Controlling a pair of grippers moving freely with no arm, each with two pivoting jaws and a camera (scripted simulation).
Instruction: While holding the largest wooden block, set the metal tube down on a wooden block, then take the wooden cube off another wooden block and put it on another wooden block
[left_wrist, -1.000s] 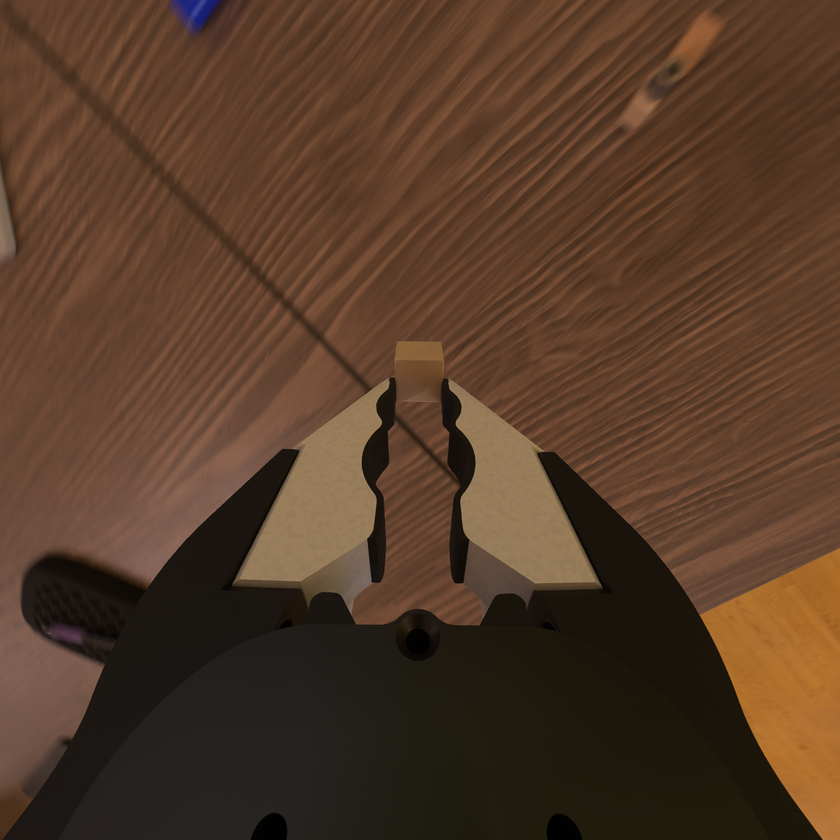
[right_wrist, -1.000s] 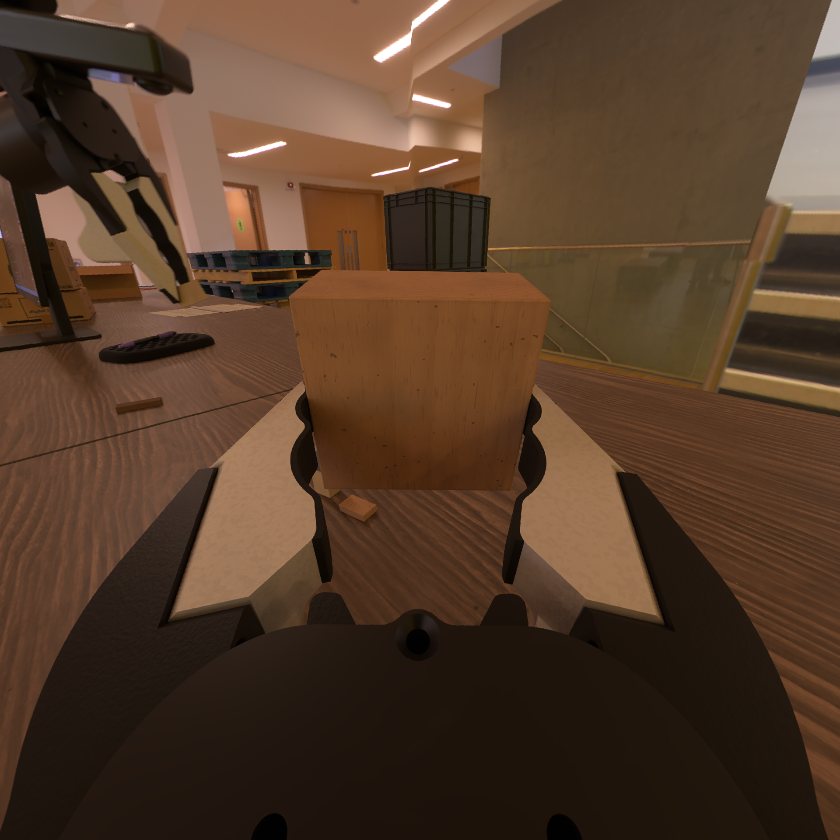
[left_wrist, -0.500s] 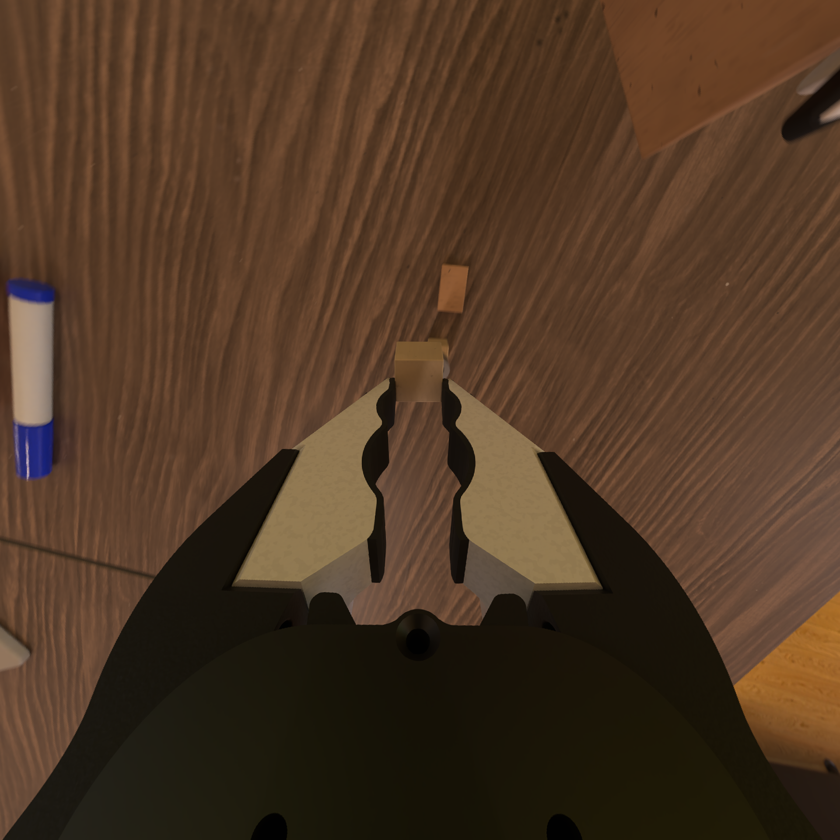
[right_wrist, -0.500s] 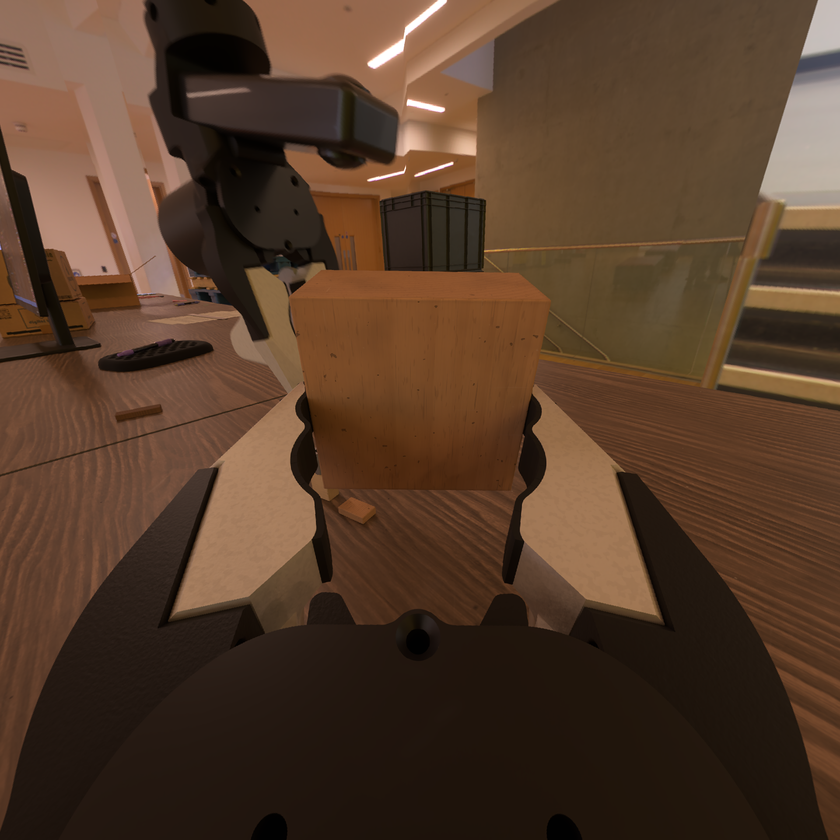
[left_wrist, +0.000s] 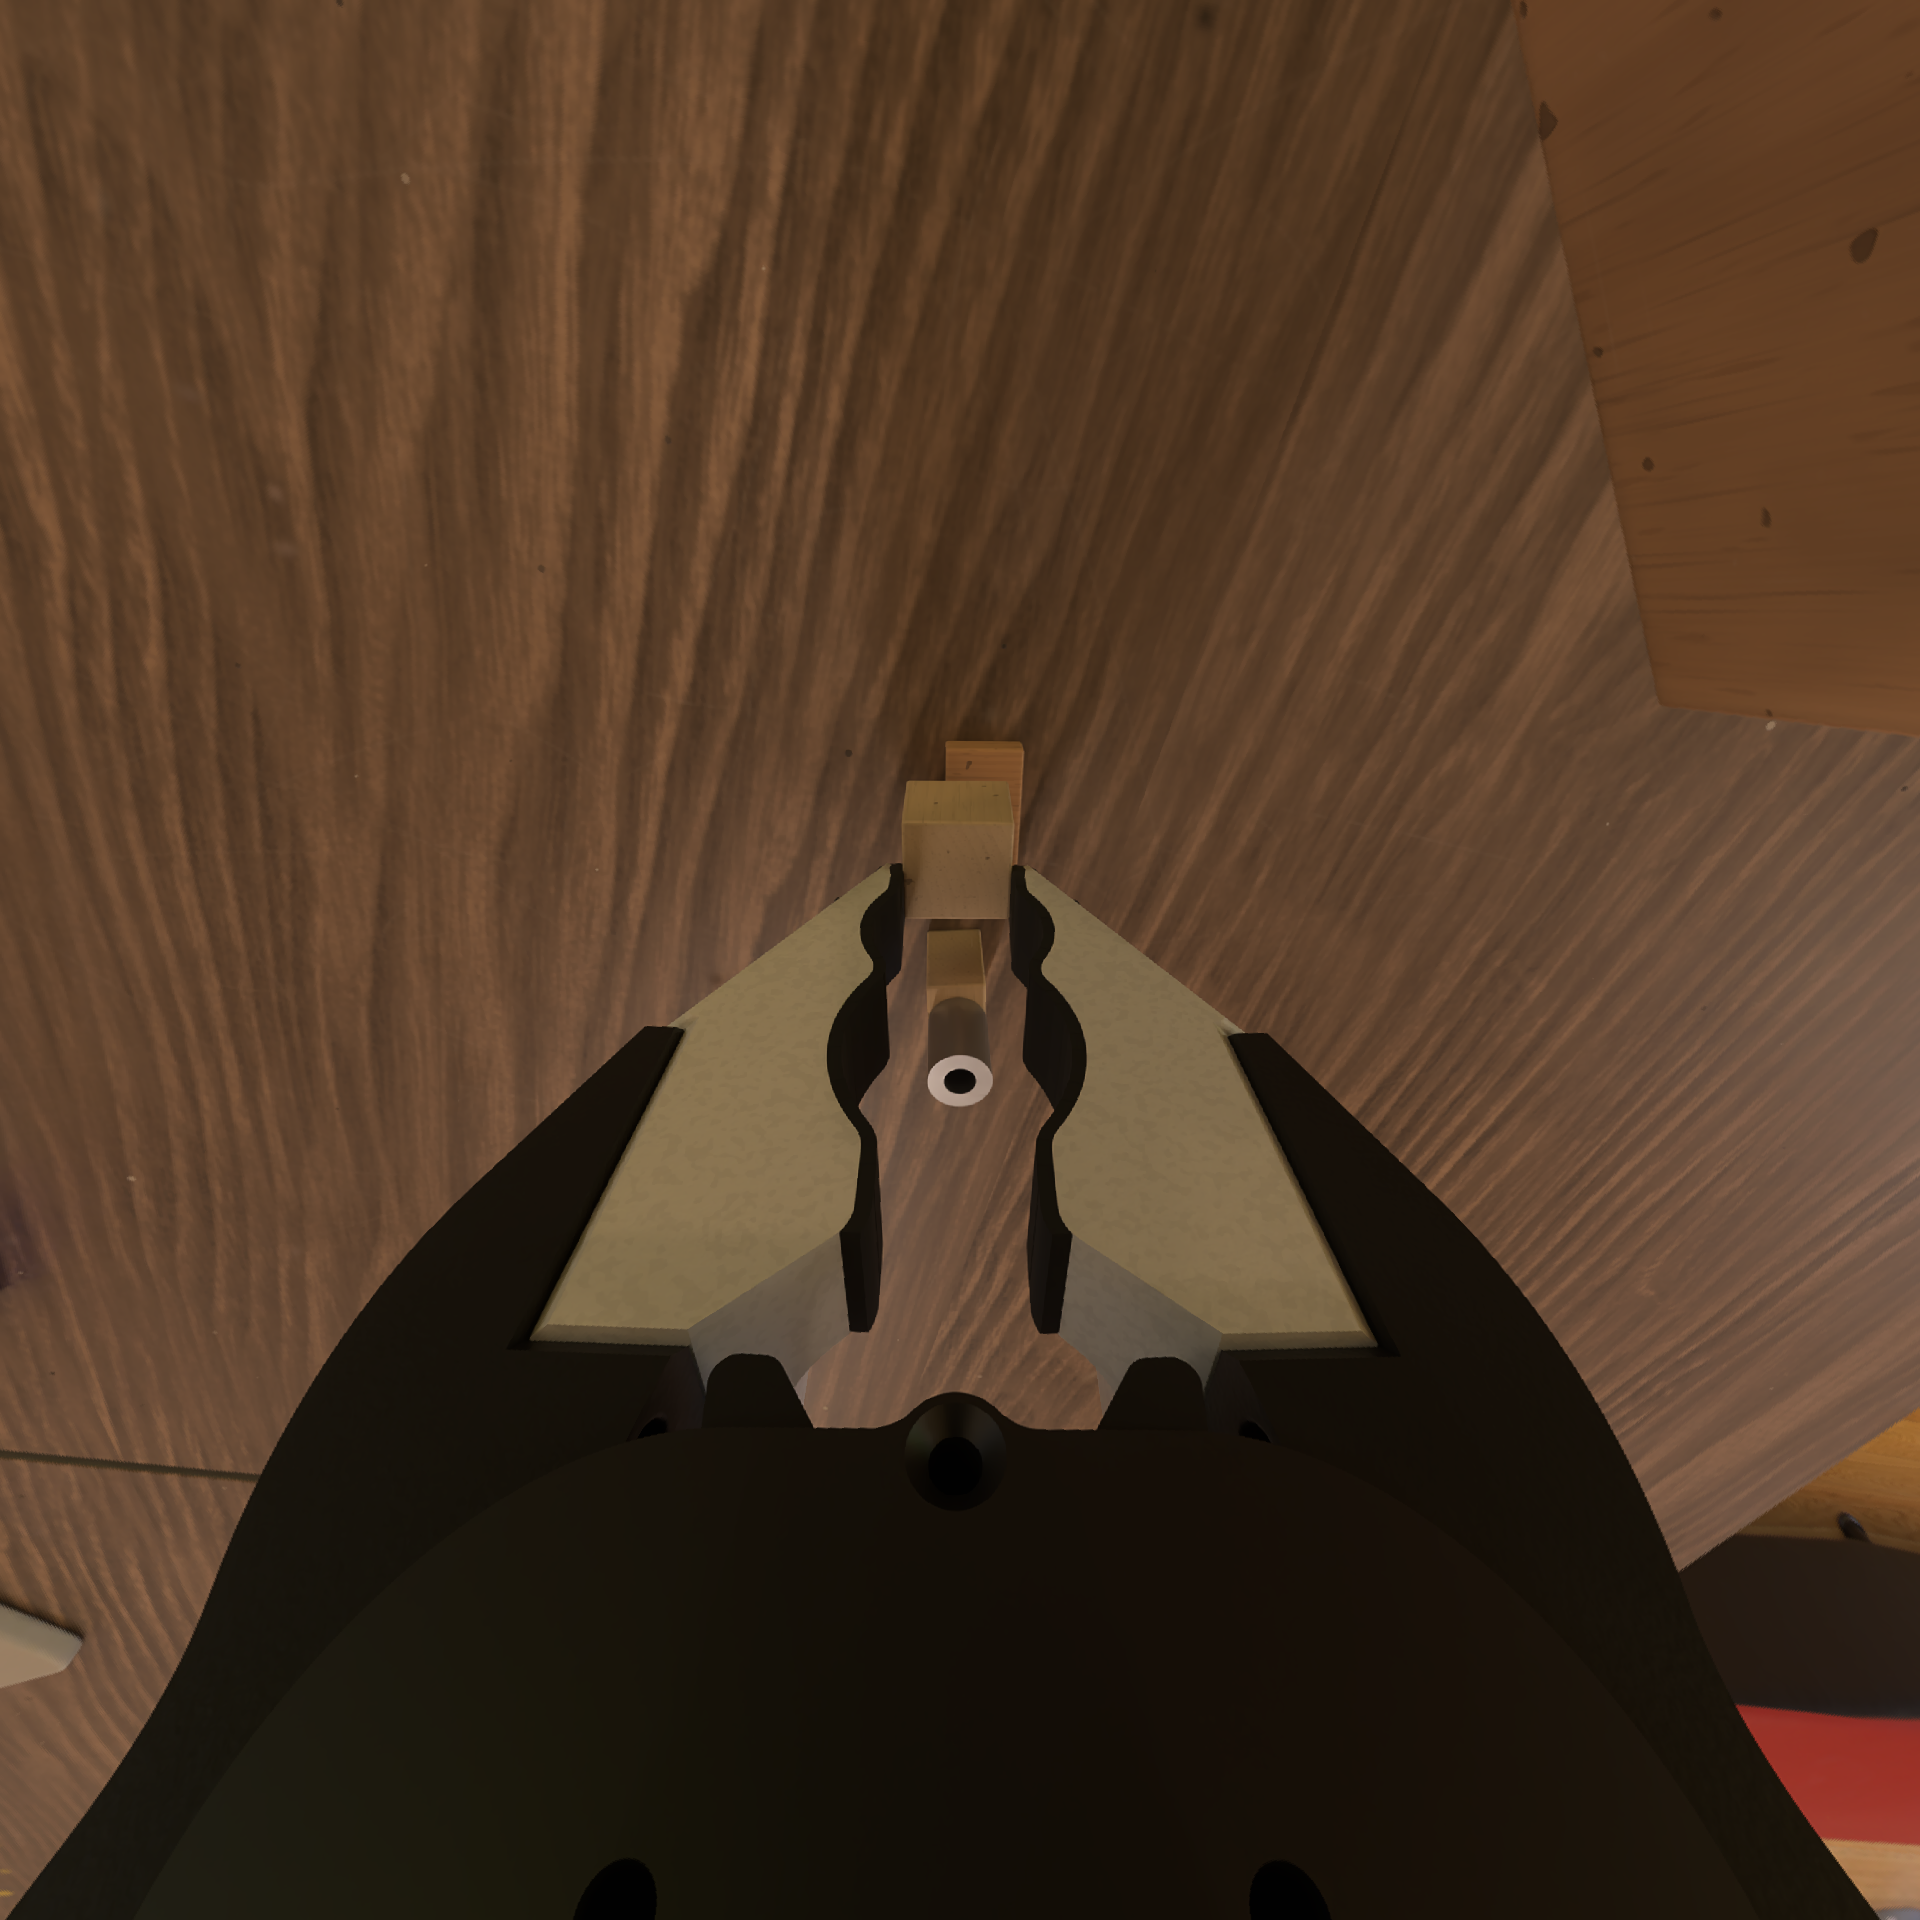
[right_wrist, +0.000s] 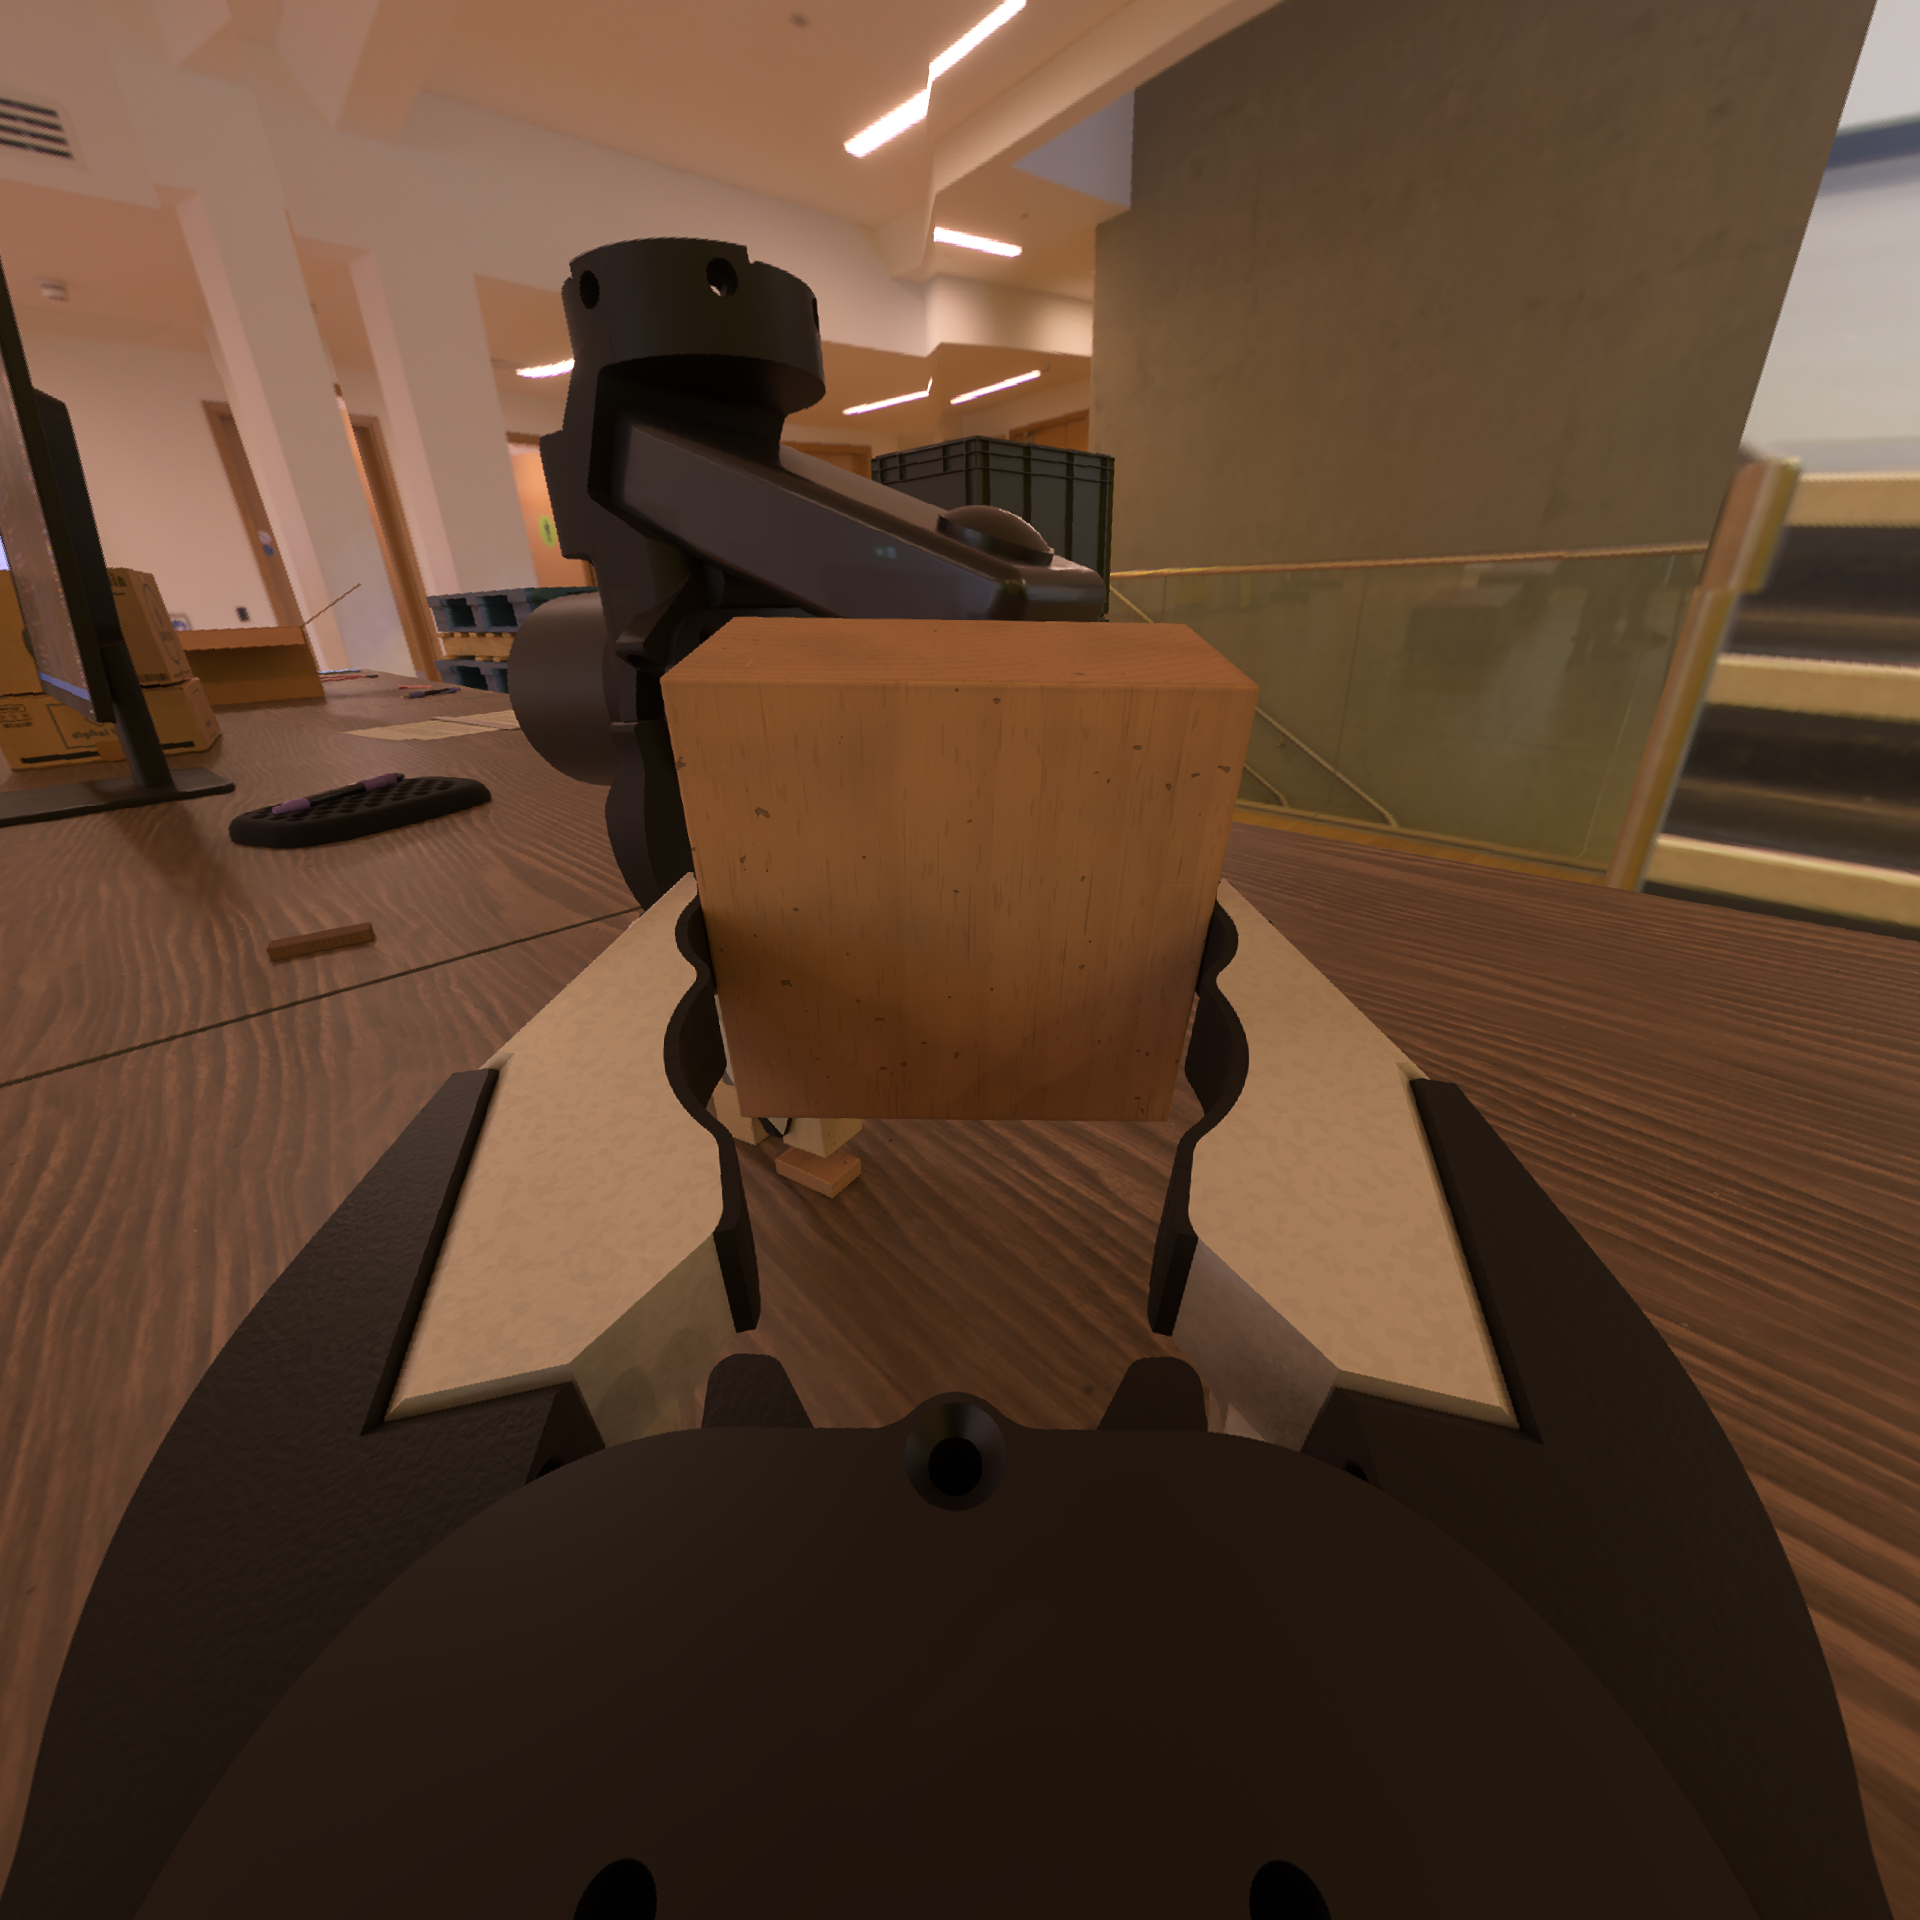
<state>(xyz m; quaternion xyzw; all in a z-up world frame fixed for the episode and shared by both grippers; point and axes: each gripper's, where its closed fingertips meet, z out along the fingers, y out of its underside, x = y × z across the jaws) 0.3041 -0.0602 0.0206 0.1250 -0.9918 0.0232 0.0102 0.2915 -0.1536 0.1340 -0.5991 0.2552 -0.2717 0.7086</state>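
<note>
My left gripper (left_wrist: 957, 883) points down at the table and is shut on the small pale wooden cube (left_wrist: 957, 868) at its fingertips. Below it the metal tube (left_wrist: 960, 1075) stands upright on a small pale wooden block (left_wrist: 956, 961). Another small wooden block (left_wrist: 984, 774) lies just beyond the cube. My right gripper (right_wrist: 951, 925) is shut on the largest wooden block (right_wrist: 956, 883), held above the table; it also shows in the left wrist view (left_wrist: 1745, 364). The left gripper's black body (right_wrist: 727, 582) stands behind that block, its fingertips hidden. A small flat block (right_wrist: 819, 1171) shows beneath.
A thin wooden strip (right_wrist: 320, 941) and a black mesh pad (right_wrist: 358, 808) lie on the table to the left. A monitor stand (right_wrist: 114, 727) is at the far left. The table edge (left_wrist: 1766, 1486) runs at the lower right of the left wrist view.
My left gripper has moved with the cube over to the large block and now hangs above the tube and small blocks. The right gripper and its block have stayed still.
</note>
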